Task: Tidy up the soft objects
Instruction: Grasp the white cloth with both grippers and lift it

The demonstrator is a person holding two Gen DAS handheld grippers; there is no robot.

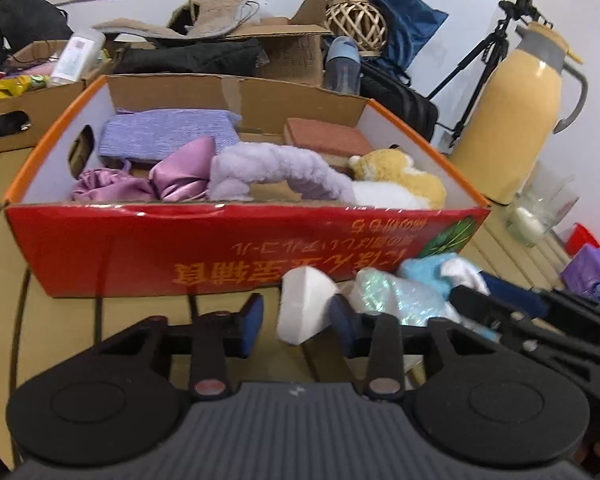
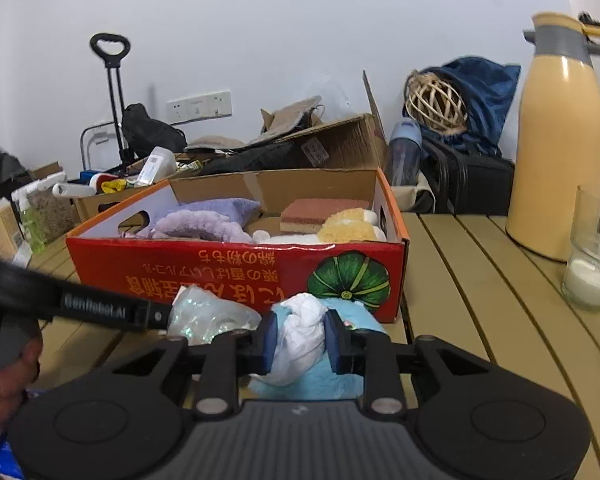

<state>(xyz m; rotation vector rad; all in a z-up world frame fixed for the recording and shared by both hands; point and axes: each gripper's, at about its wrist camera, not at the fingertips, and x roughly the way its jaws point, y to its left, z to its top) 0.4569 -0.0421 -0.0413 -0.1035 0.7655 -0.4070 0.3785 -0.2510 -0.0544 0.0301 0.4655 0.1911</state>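
The right tool (image 2: 298, 346) squeezes a white cloth (image 2: 300, 336) at 6 o'clock of the red box (image 2: 236, 276). The left tool (image 1: 296, 320) is wide, with a white foam piece (image 1: 302, 304) between its fingers.

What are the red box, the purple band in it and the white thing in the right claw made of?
Red box: cardboard, glossy printed outside; raw brown fluted edges show at the back.
Purple band: fuzzy plush fabric, matte, with a fluffy nap.
White thing: looks like thin crumpled cloth or tissue, cannot tell which; it creases between the right claw pads.
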